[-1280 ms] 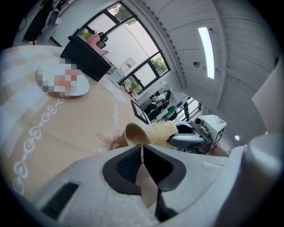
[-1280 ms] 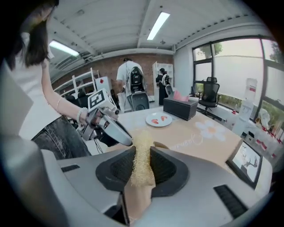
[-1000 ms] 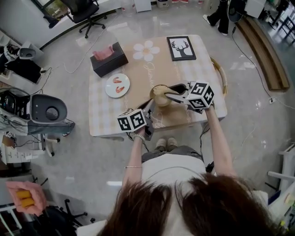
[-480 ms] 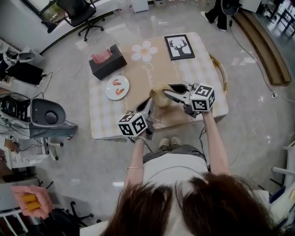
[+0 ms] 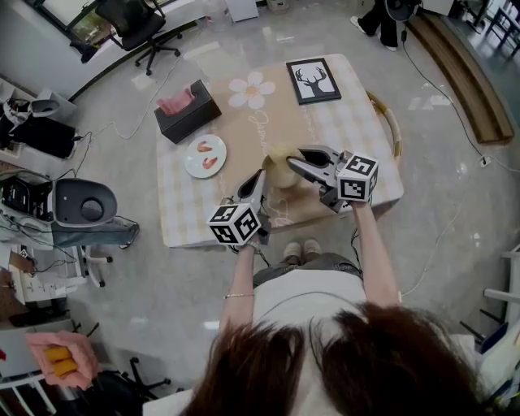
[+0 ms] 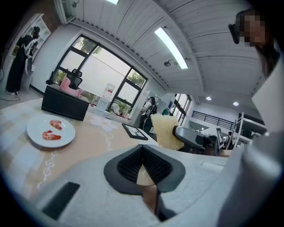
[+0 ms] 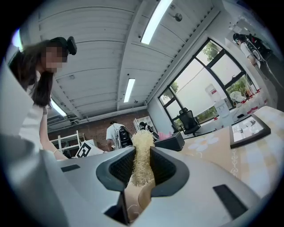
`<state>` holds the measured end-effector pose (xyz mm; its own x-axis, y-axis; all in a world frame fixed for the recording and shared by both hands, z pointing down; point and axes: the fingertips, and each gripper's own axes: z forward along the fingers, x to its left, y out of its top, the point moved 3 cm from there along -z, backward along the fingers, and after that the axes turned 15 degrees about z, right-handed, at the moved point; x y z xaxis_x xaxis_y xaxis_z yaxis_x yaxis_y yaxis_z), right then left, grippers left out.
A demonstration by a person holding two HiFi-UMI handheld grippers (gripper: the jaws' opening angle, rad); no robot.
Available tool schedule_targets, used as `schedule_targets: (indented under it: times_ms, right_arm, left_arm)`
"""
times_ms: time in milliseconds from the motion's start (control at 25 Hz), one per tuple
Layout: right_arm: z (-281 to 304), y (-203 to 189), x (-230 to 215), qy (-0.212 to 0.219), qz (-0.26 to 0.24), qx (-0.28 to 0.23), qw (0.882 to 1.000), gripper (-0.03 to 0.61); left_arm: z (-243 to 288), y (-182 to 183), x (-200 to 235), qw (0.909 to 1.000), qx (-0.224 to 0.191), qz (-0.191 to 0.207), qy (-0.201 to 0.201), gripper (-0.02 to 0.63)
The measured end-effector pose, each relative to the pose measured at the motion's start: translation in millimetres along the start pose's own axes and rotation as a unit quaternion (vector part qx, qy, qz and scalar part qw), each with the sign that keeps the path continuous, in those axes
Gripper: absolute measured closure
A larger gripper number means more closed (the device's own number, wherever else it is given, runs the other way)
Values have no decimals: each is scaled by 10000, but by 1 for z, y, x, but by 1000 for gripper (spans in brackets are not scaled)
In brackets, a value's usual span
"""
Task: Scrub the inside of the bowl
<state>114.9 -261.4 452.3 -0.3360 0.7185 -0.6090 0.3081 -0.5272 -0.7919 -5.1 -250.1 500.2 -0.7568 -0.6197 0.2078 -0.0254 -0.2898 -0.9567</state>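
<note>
A tan bowl stands near the front of the table, and a pale yellow fibrous scrubber hangs over it. My right gripper reaches in from the right and is shut on that scrubber, whose strands stick up between the pads. My left gripper comes from the front left with its jaws shut at the bowl's near-left rim. A thin tan edge shows between its pads. In the left gripper view the scrubber and the right gripper show just beyond the jaws.
On the checked tablecloth lie a white plate with red bits of food, a dark tissue box and a framed deer picture. An office chair and equipment stand on the floor to the left.
My left gripper has moved forward from the table's front edge to the bowl's rim and closed there. The right gripper has stayed over the bowl with the scrubber.
</note>
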Motion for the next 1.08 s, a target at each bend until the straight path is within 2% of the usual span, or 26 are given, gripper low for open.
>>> schedule_targets:
  times_ms: [560,1080]
  right_arm:
    - [2,-2,3,42,76,-71,9999,488]
    - [1,4,5,-12,-68,-69,10000,488]
  left_arm:
    - [-3,3,1,10000,-86,44,11,603]
    - [1,7,1,9999,-104,77,-65,603]
